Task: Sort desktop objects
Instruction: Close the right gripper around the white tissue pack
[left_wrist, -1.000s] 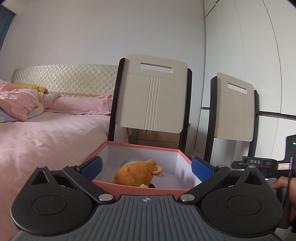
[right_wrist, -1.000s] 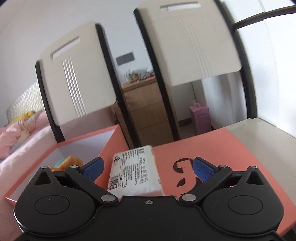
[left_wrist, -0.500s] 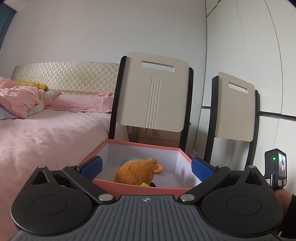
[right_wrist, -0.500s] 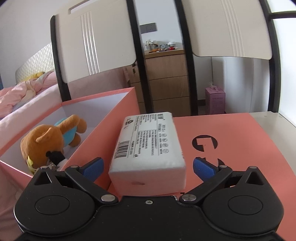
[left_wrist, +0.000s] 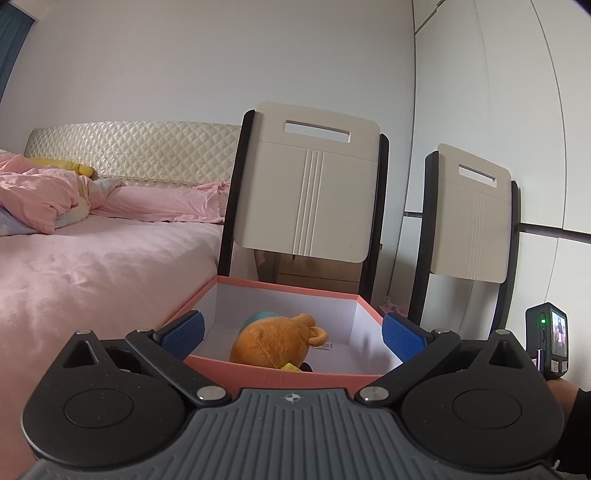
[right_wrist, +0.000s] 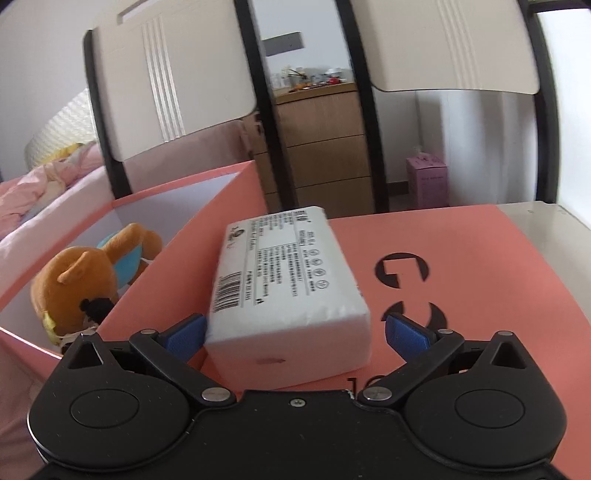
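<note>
The right gripper (right_wrist: 295, 334) has its fingers spread around the near end of the tissue pack (right_wrist: 284, 280), which lies on the pink lid (right_wrist: 480, 266) beside the open box (right_wrist: 177, 206). Closing off-centre could skew the soft pack. The left gripper (left_wrist: 291, 334) hovers agape, empty.

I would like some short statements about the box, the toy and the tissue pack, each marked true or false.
1. A plush toy lies inside the open box. True.
2. The tissue pack is inside the box. False: it rests on the pink lid beside the box.
3. The right claw is open around the near end of the tissue pack. True.
4. The left claw holds the plush toy. False: it is open and holds nothing.
</note>
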